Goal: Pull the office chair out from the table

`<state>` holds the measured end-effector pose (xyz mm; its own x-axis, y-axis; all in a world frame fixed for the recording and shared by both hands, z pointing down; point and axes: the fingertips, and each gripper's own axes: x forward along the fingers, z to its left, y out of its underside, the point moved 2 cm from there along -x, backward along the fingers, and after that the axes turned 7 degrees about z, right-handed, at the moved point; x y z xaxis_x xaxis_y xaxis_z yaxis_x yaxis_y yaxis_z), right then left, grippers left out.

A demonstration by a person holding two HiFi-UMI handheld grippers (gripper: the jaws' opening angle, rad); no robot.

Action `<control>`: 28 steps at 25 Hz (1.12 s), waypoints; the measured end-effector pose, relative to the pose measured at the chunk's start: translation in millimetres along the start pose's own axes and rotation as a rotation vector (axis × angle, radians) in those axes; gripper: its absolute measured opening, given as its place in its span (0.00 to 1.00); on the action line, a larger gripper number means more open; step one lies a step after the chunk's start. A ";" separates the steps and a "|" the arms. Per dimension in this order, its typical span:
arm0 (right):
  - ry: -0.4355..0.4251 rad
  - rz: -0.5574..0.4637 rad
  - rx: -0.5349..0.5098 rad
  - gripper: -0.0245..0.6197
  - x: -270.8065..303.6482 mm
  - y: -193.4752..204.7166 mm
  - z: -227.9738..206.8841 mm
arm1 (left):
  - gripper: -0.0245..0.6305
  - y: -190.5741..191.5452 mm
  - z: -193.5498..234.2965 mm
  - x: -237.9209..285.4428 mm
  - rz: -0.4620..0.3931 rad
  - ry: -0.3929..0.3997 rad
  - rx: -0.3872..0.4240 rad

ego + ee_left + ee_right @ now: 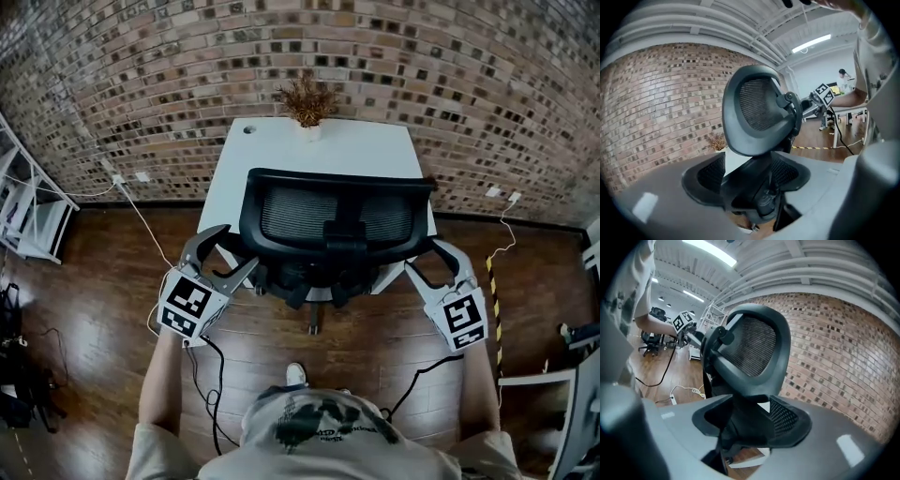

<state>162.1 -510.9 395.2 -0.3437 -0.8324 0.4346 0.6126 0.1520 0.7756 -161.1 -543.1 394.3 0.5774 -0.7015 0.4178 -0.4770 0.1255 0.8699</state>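
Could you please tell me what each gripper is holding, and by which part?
Nothing: the left gripper and right gripper stand open beside the office chair, gripping no part.

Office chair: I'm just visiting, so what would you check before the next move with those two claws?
1. Left gripper jaws apart: ok.
2. Right gripper jaws apart: ok.
3. Grip on the office chair: not ok. Neither gripper is closed on it; they only flank it.
4. Chair out from the white table: not ok. It sits at the table's front edge.
5. Room to roll back: cannot tell. The person's shoe and a cable are close behind the chair.
6. Potted plant upright at the table's far edge, away from the chair: ok.
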 end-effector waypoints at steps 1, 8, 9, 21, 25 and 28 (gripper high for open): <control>-0.009 0.013 -0.011 0.41 5.1 2.0 -2.4 | 0.50 0.7 2.3 4.9 0.005 0.010 0.022; -0.037 0.074 -0.100 0.47 24.8 3.9 -16.4 | 0.51 -0.8 13.9 22.5 0.025 0.087 0.089; -0.047 0.083 -0.117 0.48 28.3 3.9 -17.1 | 0.51 0.0 14.8 22.4 0.028 0.096 0.099; -0.178 0.235 -0.264 0.51 58.6 22.1 -3.0 | 0.49 11.7 9.5 35.4 0.103 0.178 0.254; -0.140 0.248 -0.272 0.47 58.2 23.4 -5.2 | 0.42 11.9 2.1 34.6 0.137 0.200 0.314; -0.129 0.266 -0.276 0.47 57.6 22.3 -6.1 | 0.38 10.6 -1.7 33.0 0.142 0.197 0.343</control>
<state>160.3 -558.7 434.7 -0.2230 -0.7072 0.6709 0.8544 0.1895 0.4838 -145.9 -563.8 417.7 0.5897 -0.5418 0.5989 -0.7349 -0.0525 0.6762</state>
